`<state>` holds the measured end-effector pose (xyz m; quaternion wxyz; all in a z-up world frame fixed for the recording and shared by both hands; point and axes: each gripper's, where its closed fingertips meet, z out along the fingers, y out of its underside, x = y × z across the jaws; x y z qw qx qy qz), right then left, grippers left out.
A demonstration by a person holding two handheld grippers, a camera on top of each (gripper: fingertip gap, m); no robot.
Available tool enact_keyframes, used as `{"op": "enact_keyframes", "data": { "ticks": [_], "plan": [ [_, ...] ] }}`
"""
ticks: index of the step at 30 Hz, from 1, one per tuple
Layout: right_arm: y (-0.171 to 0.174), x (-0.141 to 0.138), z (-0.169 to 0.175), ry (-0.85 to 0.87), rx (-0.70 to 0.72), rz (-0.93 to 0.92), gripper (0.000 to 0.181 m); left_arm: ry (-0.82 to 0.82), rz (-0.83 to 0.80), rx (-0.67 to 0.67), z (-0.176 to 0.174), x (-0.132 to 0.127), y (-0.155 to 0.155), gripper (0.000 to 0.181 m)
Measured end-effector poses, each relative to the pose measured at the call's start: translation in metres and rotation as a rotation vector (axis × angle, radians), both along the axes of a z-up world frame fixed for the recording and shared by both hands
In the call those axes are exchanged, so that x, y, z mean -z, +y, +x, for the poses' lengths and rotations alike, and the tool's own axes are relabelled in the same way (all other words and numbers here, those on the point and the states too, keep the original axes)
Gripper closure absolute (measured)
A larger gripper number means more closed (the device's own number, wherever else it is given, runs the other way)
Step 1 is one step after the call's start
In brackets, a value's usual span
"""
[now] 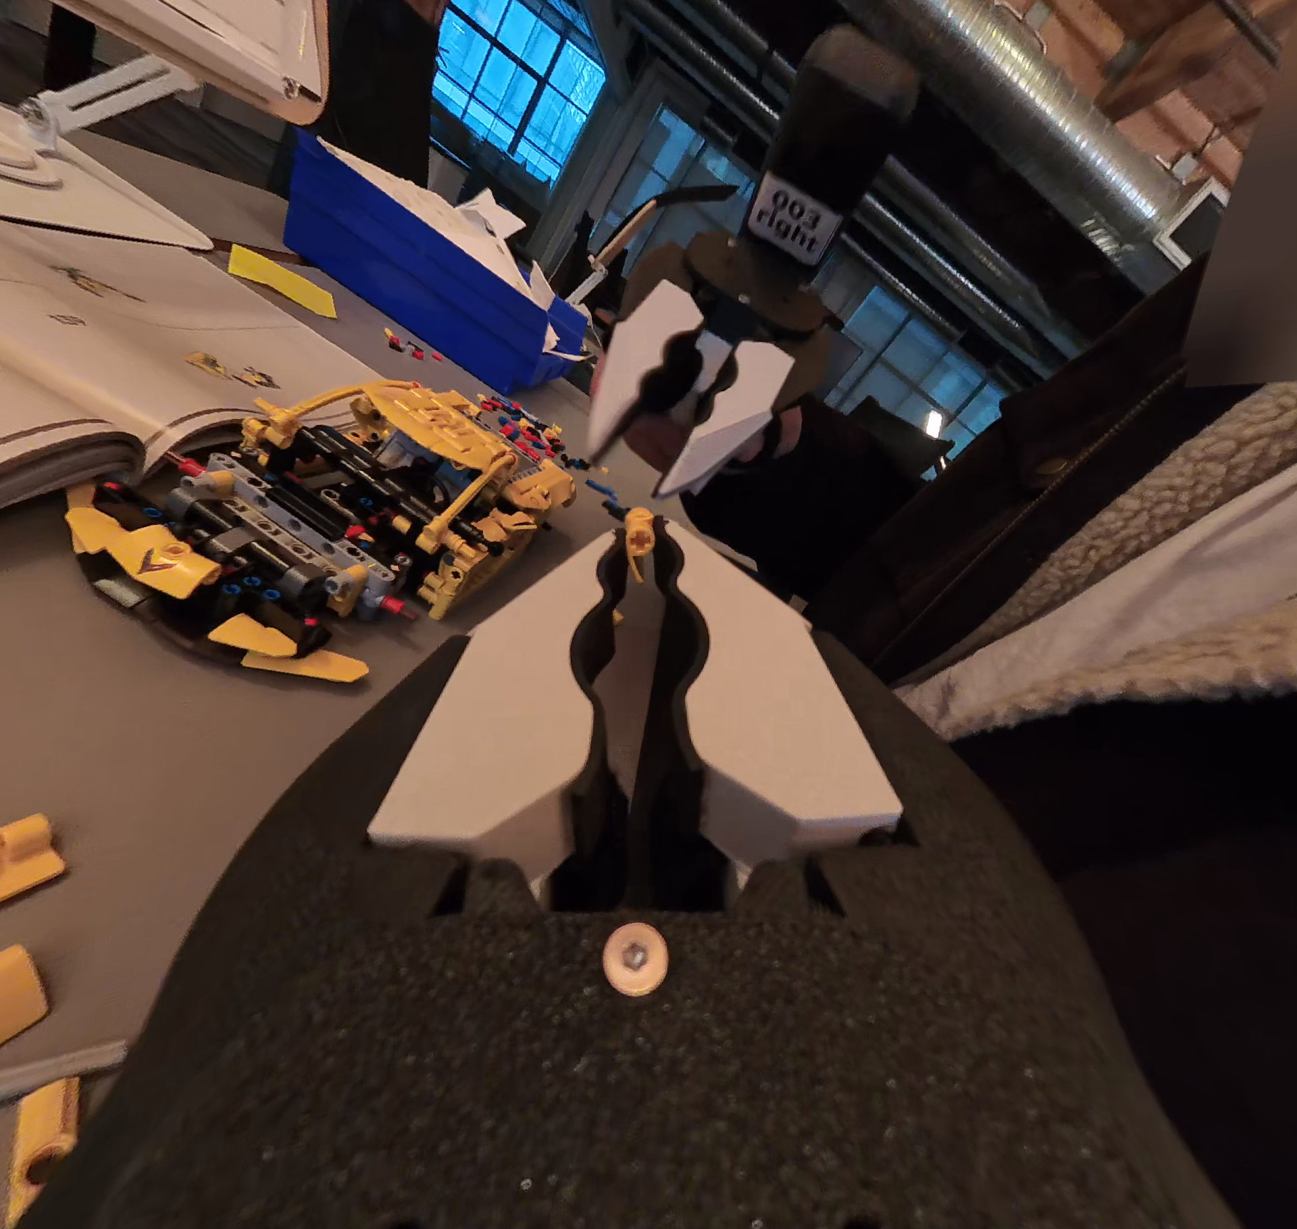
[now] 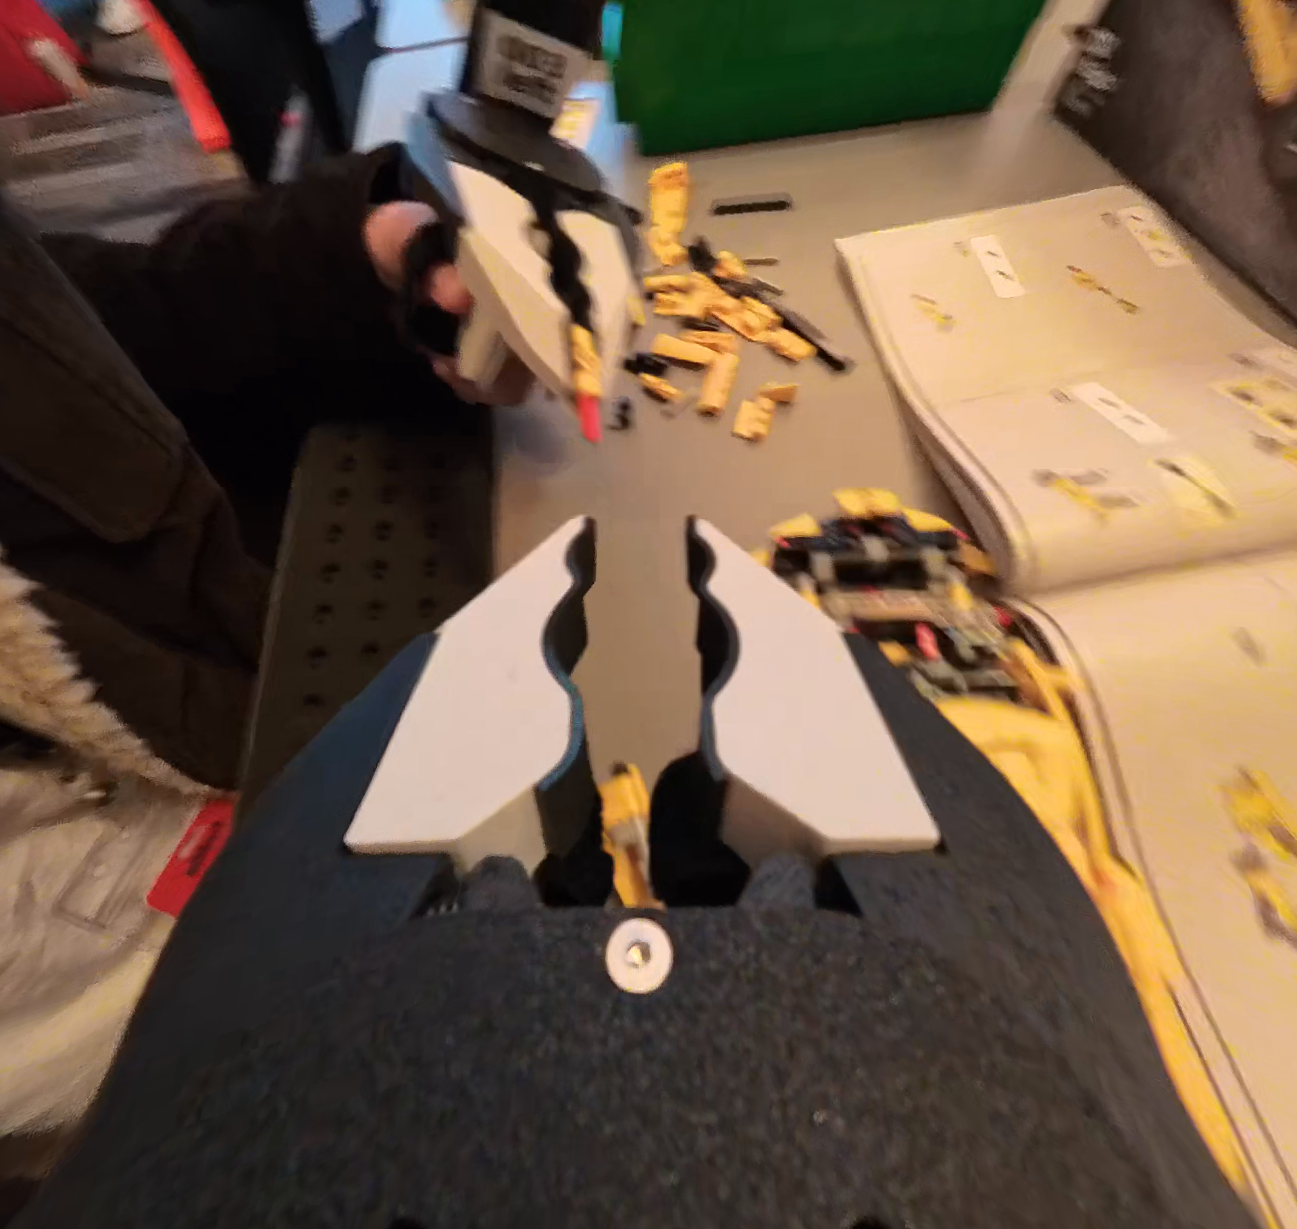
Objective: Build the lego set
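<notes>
While our left gripper (image 1: 640,549) pinches a yellow connector (image 1: 639,541) at its fingertips, our right gripper (image 2: 640,528) stands parted, holding nothing; the yellow model (image 1: 316,514) lies left of the left fingers.

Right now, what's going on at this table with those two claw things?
A person is building a yellow and black Lego car, working with a handheld gripper in each hand. The left gripper has its jaws shut on a small yellow Lego piece with a red pin at its end. The right gripper hangs over the grey table with its jaws open and nothing between them. The half-built car lies beside an open instruction booklet, with loose yellow and black pieces scattered nearby.
</notes>
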<state>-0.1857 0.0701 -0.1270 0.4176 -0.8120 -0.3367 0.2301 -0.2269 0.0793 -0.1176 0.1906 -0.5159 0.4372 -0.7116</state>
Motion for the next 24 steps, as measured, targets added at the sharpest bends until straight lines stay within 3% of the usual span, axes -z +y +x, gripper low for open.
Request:
{"op": "enact_keyframes", "data": {
  "ticks": [3,5,7,12,17,20,24],
  "plan": [
    [0.006,0.017,0.071,-0.188,0.247,0.096,0.123,-0.008,-0.032,-0.004,-0.001,-0.002,0.003,0.175],
    [0.004,0.026,0.104,-0.317,0.317,0.142,0.101,-0.004,-0.026,0.006,0.000,-0.001,0.001,0.175],
    [0.005,0.035,0.117,-0.406,0.308,0.107,0.093,0.009,-0.011,0.016,0.002,0.001,-0.002,0.175],
    [0.017,0.063,0.106,-0.436,0.161,-0.127,0.067,0.006,-0.016,0.022,0.001,0.001,-0.003,0.175],
    [0.021,0.094,0.105,-0.534,0.076,-0.270,0.065,0.028,0.007,0.032,0.003,0.006,-0.007,0.175],
    [0.018,0.095,0.104,-0.607,-0.014,-0.230,0.078,0.027,-0.003,0.028,0.003,0.005,-0.006,0.175],
    [0.014,0.095,0.100,-0.627,-0.082,-0.213,0.078,0.029,0.000,0.028,0.003,0.006,-0.006,0.175]
  ]
}}
